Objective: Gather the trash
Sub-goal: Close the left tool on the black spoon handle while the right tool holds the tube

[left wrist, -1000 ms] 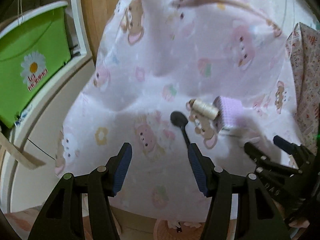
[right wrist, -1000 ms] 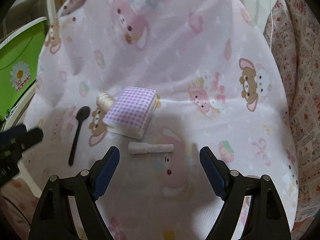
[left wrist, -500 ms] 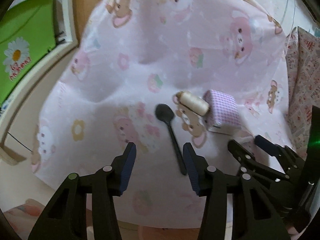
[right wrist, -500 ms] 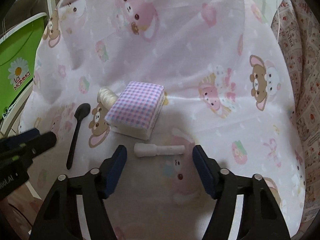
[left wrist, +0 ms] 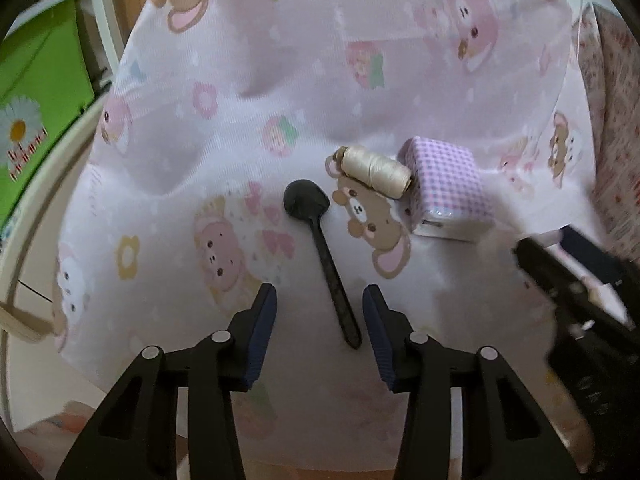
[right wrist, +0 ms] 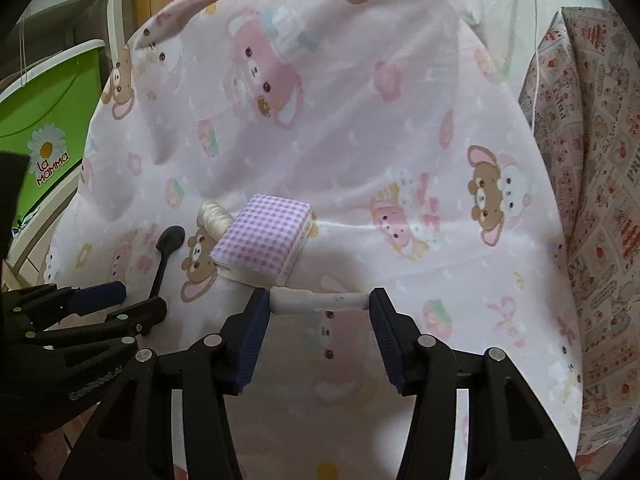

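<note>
- We hold our left gripper point(left wrist: 319, 304) low over the pink cartoon-print sheet point(left wrist: 328, 80), its fingers parted and gripping nothing.
- The black plastic spoon point(left wrist: 322, 252) lies flat on the sheet with its bowl pointing away from us; the tip of its handle sits between the left fingers, close to the right-hand pad, and we cannot tell whether it touches that pad.
- Our right gripper point(right wrist: 319, 304) has its fingers spread to the length of the white tube point(right wrist: 318, 302), which lies crosswise on the sheet; each end of the tube meets or nearly meets a blue pad point(right wrist: 379, 316), and we cannot tell whether they actually press on it.
- The purple gingham tissue pack point(right wrist: 262, 245) rests just behind the tube, tilted up on one edge.
- A cream spool of thread point(left wrist: 374, 170) lies on its side, touching the pack's left end, with the spoon's bowl near it on the left.
- In the left wrist view the right gripper shows blurred at the right edge; in the right wrist view the left gripper appears at the lower left, beside the spoon handle.
- A green bin with a daisy logo point(right wrist: 48, 120) stands off the sheet's left side.
- A red-and-cream printed cloth point(right wrist: 592, 160) lies along the sheet's right side.
</note>
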### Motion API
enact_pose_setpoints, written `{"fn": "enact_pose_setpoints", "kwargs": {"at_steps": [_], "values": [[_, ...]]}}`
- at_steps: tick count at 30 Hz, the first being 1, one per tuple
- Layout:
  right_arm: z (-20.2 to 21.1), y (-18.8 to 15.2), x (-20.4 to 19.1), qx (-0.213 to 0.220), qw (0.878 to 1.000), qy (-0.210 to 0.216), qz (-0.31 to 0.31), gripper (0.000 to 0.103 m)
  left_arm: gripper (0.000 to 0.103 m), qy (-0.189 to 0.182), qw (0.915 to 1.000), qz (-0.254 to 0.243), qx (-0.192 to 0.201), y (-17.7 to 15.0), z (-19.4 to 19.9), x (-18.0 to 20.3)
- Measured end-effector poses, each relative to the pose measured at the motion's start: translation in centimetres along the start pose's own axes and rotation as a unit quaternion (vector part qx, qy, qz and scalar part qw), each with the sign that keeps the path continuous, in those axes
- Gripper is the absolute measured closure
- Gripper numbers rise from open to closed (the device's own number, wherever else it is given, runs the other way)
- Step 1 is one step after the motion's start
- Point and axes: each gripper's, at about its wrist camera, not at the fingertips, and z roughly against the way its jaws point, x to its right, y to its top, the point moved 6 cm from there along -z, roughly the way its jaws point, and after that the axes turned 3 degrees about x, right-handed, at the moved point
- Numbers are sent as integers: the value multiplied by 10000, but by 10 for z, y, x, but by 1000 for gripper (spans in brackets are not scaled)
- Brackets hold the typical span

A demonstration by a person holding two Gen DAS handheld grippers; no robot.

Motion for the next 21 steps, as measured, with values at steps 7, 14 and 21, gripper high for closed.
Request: {"fn": "enact_pose_setpoints", "kwargs": {"at_steps": [7, 14, 21], "values": [[14, 4, 23, 44, 9998, -19, -178, 49, 91, 34, 10000, -74, 46, 0, 1, 15], [24, 8, 32, 117, 9995, -26, -289, 49, 96, -205, 9996, 206, -29, -2, 6, 3], [39, 13, 34, 262, 9993, 7, -257, 49, 96, -332, 9988, 115, 333, 0, 36, -4]]}}
